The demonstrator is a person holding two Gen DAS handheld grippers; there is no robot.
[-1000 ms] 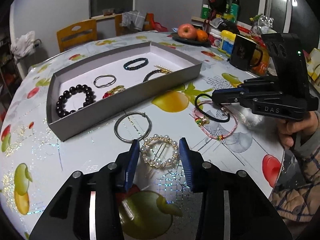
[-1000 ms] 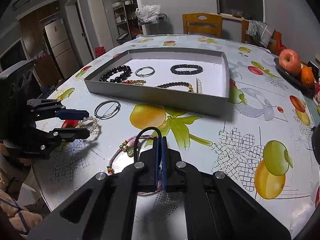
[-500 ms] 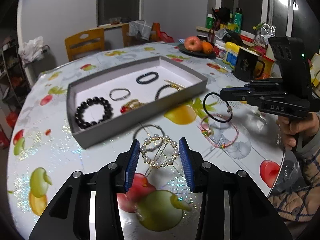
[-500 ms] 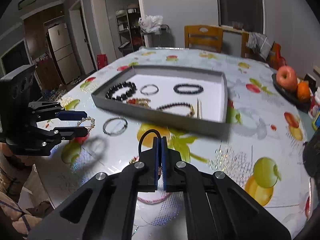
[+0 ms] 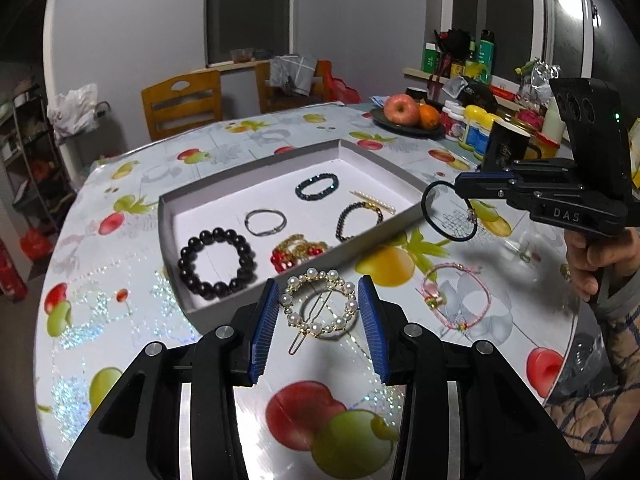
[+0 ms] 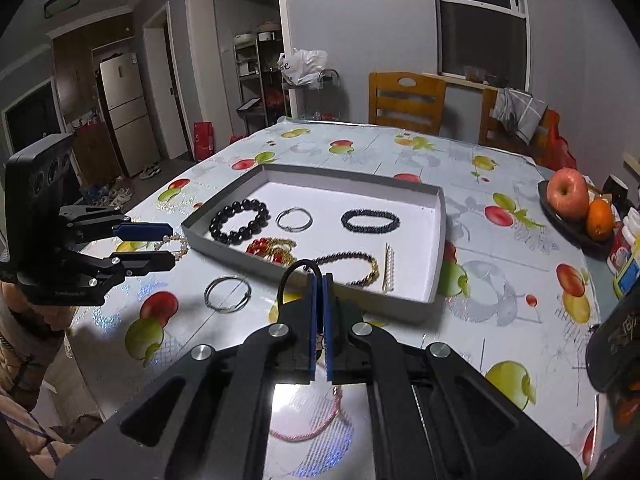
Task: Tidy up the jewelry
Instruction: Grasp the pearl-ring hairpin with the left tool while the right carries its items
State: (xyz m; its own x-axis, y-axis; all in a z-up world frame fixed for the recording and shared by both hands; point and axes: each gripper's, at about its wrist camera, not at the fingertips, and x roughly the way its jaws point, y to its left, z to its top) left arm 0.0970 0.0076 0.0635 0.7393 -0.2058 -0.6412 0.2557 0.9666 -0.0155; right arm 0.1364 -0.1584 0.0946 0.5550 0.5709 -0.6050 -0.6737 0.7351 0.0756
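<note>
Open stretch of fruit-patterned surface point(image 6: 500, 292) at right of the right wrist view, between the shallow grey cardboard tray point(image 6: 439, 248) and the dark plate of fruit point(image 6: 560, 220). Bare white tray floor at upper right of the tray, beyond the dark-blue beaded bracelet point(image 6: 370, 221). Low tray wall in the way at centre frame. Thin silver ring point(image 6: 227, 293) lying loose at lower left. Black mug point(image 5: 506, 148) and bottles crowding the upper right of the left wrist view.

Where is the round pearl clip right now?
In the left wrist view, the pearl clip is pinched between the left gripper pads, just in front of the grey tray.
</note>
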